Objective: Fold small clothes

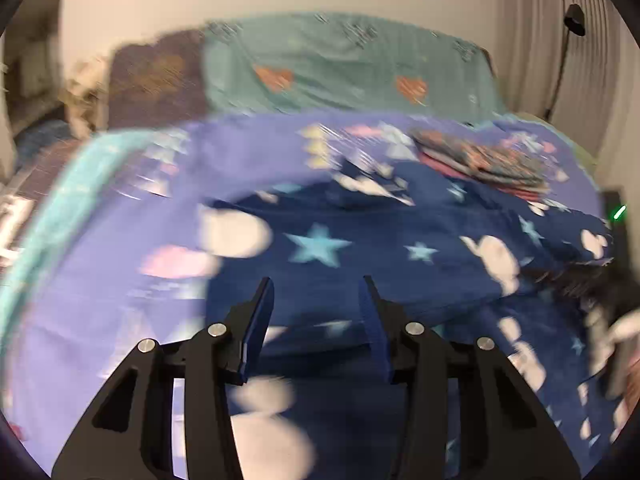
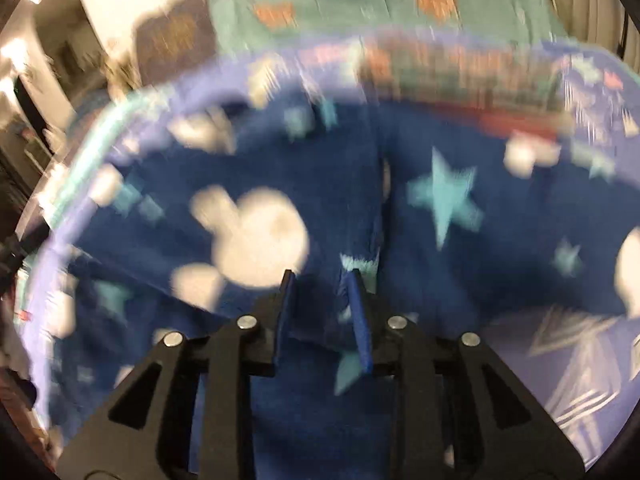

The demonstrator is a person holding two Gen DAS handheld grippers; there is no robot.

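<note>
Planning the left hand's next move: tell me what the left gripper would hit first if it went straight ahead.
Most likely the dark blue star-print garment, spread just beyond the left gripper; blur leaves depth uncertain.

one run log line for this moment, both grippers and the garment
left gripper: open over navy star garment | right gripper: jaws around fabric fold, grip unclear | folded stack behind

You're in a bedroom, it seems through the blur: a bed (image 1: 100, 280) under the tongs, teal heart-print pillow (image 1: 348, 64) beyond them, pleated curtain (image 1: 532, 40) far right.
</note>
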